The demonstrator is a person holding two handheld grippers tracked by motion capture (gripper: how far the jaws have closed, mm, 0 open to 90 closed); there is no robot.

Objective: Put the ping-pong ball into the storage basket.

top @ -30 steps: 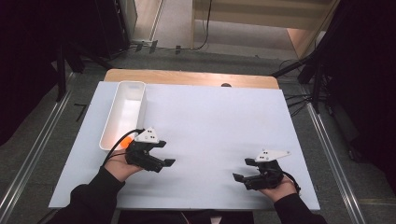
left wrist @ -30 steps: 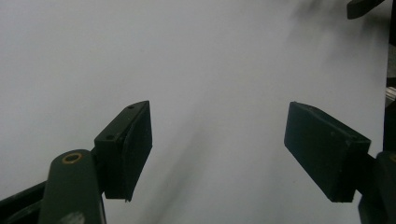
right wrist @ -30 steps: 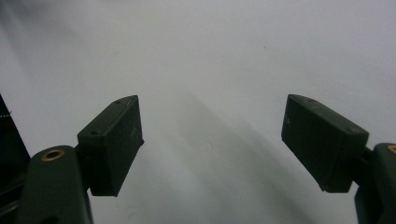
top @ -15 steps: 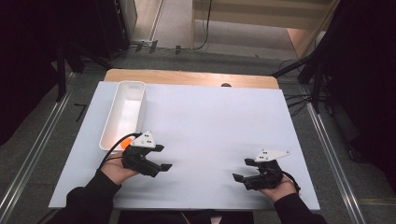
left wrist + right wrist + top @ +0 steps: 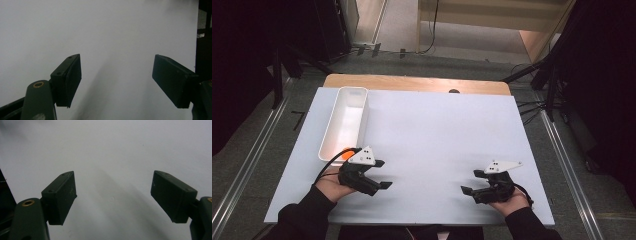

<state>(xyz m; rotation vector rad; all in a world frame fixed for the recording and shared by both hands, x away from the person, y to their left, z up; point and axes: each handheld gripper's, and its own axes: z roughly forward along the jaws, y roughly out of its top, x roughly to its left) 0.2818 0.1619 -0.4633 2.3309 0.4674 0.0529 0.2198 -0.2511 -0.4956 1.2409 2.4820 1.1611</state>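
High view | white tray [image 5: 343,122] long axis near-to-far | left gripper [image 5: 379,175] nearest

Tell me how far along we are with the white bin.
Done: nothing visible; the white bin looks empty. In hand: nothing; the left gripper and right gripper hover open above the white table. Left: everything, starting with a first grasp.
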